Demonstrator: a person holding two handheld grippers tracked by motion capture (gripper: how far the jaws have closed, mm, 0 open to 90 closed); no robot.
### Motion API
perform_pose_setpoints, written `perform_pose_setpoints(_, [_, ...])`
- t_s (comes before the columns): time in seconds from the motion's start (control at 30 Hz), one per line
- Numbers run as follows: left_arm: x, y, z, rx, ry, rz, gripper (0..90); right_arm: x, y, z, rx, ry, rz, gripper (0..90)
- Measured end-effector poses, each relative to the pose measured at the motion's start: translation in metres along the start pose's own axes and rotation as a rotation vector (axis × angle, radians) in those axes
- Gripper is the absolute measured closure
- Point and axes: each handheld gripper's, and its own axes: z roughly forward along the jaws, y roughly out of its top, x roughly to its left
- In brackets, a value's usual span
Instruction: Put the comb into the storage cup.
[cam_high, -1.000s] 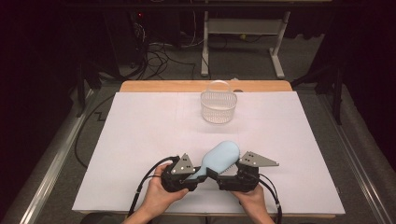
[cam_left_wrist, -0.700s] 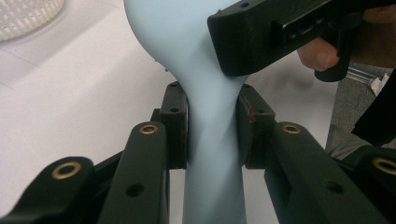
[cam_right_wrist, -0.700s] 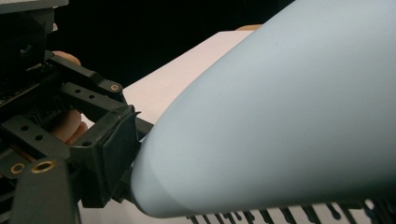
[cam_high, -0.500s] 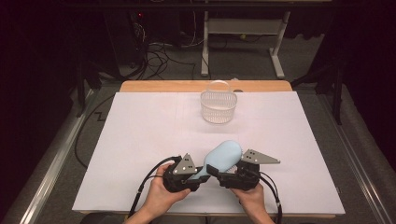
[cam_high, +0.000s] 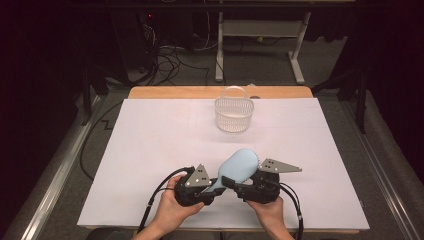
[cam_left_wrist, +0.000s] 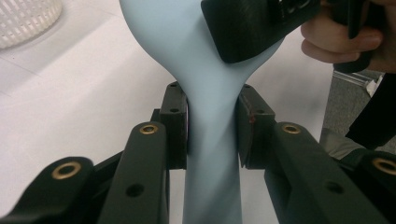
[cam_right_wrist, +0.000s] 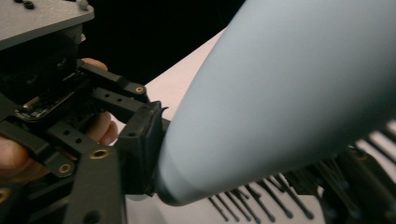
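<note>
The pale blue hairbrush (cam_high: 239, 167) is held off the white table cover (cam_high: 150, 150), on the person's side of the white basket (cam_high: 233, 115) and well apart from it. The left gripper (cam_high: 214, 189) has its jaws clamped on the narrow handle, one pad on each flank; judged, this steadies the brush for a handover. The right gripper (cam_high: 235, 184) has just been closing its jaws on the wider head, one jaw on the smooth back and the other among the bristles (cam_right_wrist: 261, 200). Whether both pads now press cannot be told. The basket appears the likely destination.
</note>
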Motion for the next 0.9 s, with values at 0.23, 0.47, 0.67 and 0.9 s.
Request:
perform_pose_setpoints(0.23, [0.000, 0.000, -0.002, -0.013, -0.003, -0.003, 69.0, 0.004, 0.006, 0.000, 0.026, 0.024, -0.007, 50.0])
perform_pose_setpoints(0.47, [0.001, 0.001, -0.003, -0.023, -0.006, -0.009, 69.1, 0.002, 0.010, -0.001, 0.040, 0.069, 0.010, 55.4])
perform_pose_setpoints(0.67, [0.001, 0.001, -0.005, -0.031, -0.009, -0.012, 69.1, 0.004, 0.013, 0.000, 0.046, 0.075, 0.007, 56.4])
perform_pose_setpoints(0.9, [0.005, 0.000, -0.005, -0.048, -0.039, -0.029, 67.2, 0.003, 0.016, -0.001, 0.049, 0.094, 0.015, 57.0])
